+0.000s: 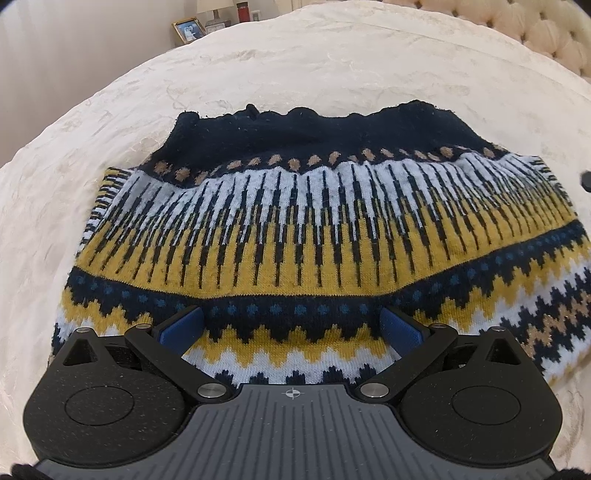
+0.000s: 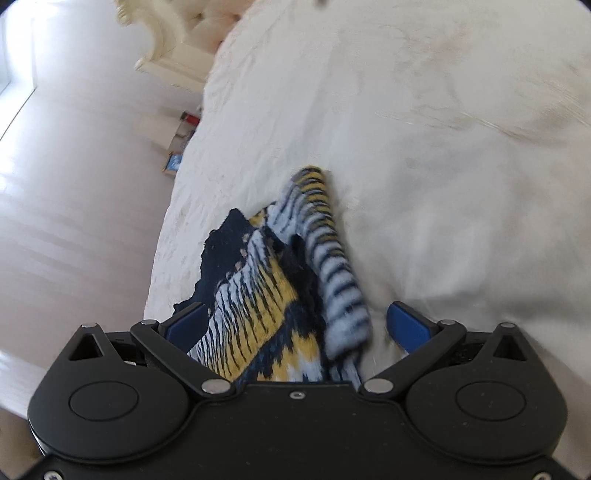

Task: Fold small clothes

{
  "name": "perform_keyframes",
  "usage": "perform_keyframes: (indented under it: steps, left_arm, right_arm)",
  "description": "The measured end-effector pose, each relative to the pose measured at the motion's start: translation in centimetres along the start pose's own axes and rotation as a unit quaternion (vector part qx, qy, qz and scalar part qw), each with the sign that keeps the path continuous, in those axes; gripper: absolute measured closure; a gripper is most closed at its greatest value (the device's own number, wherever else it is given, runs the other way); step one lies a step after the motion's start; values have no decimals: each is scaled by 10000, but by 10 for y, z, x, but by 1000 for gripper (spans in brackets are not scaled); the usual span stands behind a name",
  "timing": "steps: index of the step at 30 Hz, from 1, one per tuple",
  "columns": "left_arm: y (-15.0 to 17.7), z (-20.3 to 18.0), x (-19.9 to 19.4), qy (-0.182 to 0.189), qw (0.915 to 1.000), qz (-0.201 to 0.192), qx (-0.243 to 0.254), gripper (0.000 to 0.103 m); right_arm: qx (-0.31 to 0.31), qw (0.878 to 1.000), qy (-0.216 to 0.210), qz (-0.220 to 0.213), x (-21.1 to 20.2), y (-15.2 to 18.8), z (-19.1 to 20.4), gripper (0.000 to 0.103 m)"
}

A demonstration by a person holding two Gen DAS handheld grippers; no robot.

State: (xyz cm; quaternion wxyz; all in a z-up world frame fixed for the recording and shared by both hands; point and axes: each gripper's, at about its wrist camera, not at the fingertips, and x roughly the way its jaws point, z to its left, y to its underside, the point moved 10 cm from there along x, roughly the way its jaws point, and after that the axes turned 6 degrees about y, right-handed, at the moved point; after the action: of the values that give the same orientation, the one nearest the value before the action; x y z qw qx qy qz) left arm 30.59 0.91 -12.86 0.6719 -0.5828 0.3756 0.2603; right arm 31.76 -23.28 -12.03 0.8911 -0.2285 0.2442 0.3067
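A small knitted sweater point(image 1: 295, 229) with navy, white and mustard patterns lies folded on the cream bedspread point(image 1: 295, 66). My left gripper point(image 1: 291, 328) is open, with its blue pads point(image 1: 183, 326) wide apart just above the sweater's near edge. My right gripper point(image 2: 295, 325) is open too, and the sweater point(image 2: 266, 295) with a striped sleeve point(image 2: 332, 258) lies between and below its fingers. The right wrist view is blurred by motion. Neither gripper holds the cloth.
A tufted headboard point(image 1: 535, 33) stands at the back right. A nightstand with a framed photo point(image 1: 188, 29), a lamp and a red bottle stands at the back left. The bed edge and pale floor point(image 2: 74, 184) lie left in the right wrist view.
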Motion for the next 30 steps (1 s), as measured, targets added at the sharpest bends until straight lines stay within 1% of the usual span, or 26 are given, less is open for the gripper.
perform_keyframes:
  steps: [3, 5, 7, 9, 12, 17, 20, 24, 27, 30]
  left_arm:
    - [0, 0, 0, 4, 10000, 14, -1, 0]
    - [0, 0, 0, 14, 10000, 14, 3, 0]
    - [-1, -1, 0, 15, 10000, 32, 0, 1]
    - [-6, -1, -1, 31, 9999, 98, -30, 1]
    - [-23, 1, -9, 65, 9998, 13, -195, 2]
    - [-70, 9, -5, -78, 9994, -96, -319, 2]
    - [-89, 9, 16, -89, 9992, 127, -358, 2]
    - [-94, 10, 55, -210, 9973, 584, -387, 1]
    - [-95, 10, 73, -282, 9965, 655, -425, 0]
    - [-96, 11, 78, -267, 9960, 687, -508, 0]
  right_arm:
    - [-417, 9989, -180, 132, 13, 0, 10, 0]
    - [-876, 9955, -242, 271, 17, 4, 16, 0]
    - [-1151, 9927, -272, 242, 17, 8, 18, 0]
    - [-1213, 9921, -299, 138, 16, 11, 18, 0]
    - [-1306, 9911, -240, 118, 16, 13, 20, 0]
    - [-1328, 9908, -234, 94, 15, 14, 19, 0]
    - [-1282, 9913, -262, 101, 15, 13, 19, 0]
    - [-1267, 9915, -274, 110, 14, 13, 18, 0]
    - [-1259, 9916, -266, 113, 14, 11, 17, 0]
    - [-1282, 9913, -278, 92, 15, 11, 17, 0]
